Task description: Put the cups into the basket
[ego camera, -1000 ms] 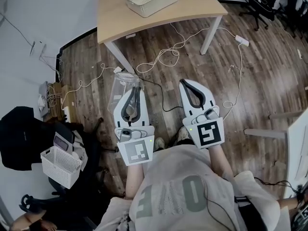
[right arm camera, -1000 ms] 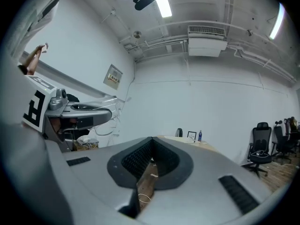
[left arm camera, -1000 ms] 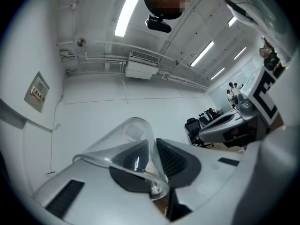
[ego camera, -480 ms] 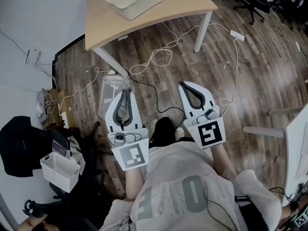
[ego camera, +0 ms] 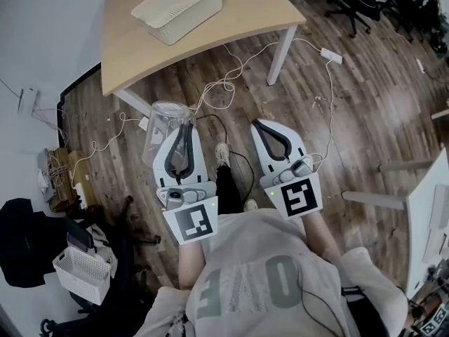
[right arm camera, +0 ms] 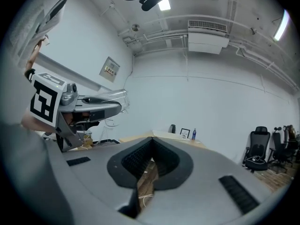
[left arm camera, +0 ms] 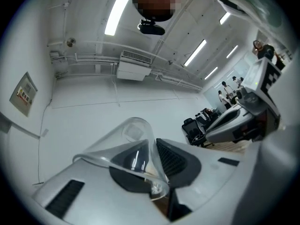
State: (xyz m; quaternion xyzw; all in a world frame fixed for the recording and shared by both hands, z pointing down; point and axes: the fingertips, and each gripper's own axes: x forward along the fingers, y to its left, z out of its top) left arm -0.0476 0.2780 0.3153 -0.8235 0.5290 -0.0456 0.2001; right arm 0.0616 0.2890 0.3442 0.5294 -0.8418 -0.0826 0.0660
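Walking to the basket [ego camera: 179, 2]
The left gripper [ego camera: 184, 128] pinches a cup [ego camera: 163, 120]; the right gripper [ego camera: 264, 126] is closed, empty. The worktop [ego camera: 249, 12] is nearer now.

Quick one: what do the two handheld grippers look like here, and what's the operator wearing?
The left gripper and right gripper match: light grey shells, each with two curved jaws lined with black ribbed pads. Each has a marker cube with black-and-white squares at the rear. No cables show on them. The operator wears a pale T-shirt with large grey lettering.
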